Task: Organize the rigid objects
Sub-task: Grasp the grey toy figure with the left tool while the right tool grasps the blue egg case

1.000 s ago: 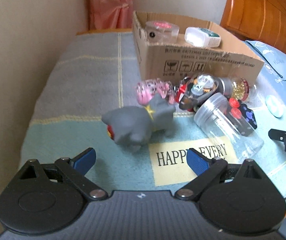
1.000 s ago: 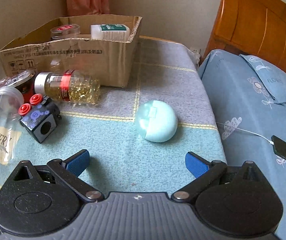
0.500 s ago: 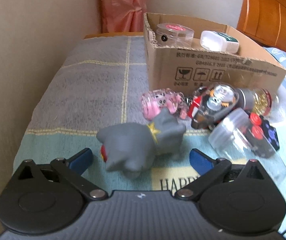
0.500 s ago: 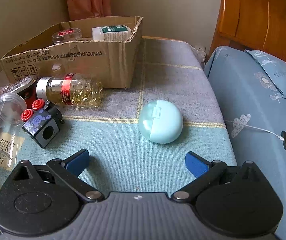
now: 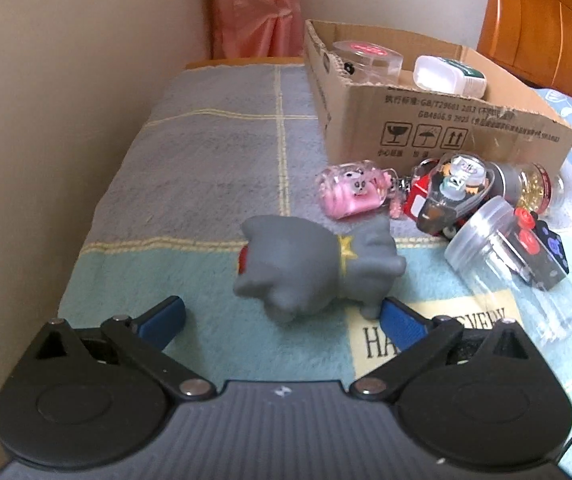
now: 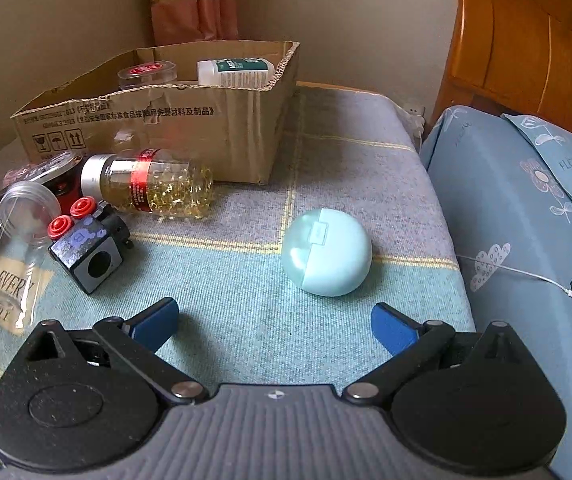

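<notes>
Grey toy dog point(image 5: 314, 268) lies on the blanket point(image 5: 214, 184) just ahead of the left gripper point(image 5: 282, 318), whose jaws have just opened wide. Right gripper point(image 6: 274, 326) gapes, holding nothing, near the round green case point(image 6: 326, 256).

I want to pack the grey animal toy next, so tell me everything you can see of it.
The grey animal toy is a smooth, rubbery-looking figure with stubby legs, a yellow star collar at the neck and a red patch at the head end. It stands on the blanket, head toward the camera's left, just beyond the open left gripper. Its hind leg sits close to the gripper's right-hand finger; contact cannot be told. A pink clear case lies behind it.
</notes>
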Action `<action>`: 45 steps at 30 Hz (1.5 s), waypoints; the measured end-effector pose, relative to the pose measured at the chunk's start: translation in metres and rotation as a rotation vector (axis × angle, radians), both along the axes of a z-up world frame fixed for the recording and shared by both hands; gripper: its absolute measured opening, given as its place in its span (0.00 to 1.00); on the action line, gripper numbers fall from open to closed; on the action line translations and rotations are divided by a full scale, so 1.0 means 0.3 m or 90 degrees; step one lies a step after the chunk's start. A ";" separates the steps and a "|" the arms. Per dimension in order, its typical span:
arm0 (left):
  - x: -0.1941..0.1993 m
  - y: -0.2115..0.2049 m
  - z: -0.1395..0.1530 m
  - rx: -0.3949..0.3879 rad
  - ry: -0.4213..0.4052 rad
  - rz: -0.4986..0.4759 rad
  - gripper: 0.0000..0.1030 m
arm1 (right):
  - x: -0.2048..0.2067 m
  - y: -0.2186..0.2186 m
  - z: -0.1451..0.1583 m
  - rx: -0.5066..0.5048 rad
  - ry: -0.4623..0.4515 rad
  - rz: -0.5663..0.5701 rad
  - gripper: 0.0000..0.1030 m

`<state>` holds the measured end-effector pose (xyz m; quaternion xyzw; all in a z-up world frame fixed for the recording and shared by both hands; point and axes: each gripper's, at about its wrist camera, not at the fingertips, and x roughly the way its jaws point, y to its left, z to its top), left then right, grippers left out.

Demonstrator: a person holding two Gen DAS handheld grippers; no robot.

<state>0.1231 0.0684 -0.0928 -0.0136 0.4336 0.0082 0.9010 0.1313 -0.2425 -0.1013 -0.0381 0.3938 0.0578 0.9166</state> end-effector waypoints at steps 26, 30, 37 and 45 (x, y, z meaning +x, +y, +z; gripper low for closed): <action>0.078 -0.039 -0.009 0.003 -0.027 -0.012 0.97 | 0.130 -0.046 -0.011 0.003 -0.018 0.003 1.00; 0.083 -0.037 -0.004 0.001 -0.029 -0.010 0.86 | 0.145 -0.040 -0.008 0.003 -0.015 -0.004 1.00; 0.081 -0.035 0.019 0.003 -0.036 -0.025 0.72 | 0.147 -0.048 0.009 0.002 -0.018 -0.005 0.80; 0.079 -0.026 0.033 -0.002 -0.028 -0.037 0.71 | 0.135 -0.058 0.025 -0.006 -0.015 -0.026 0.58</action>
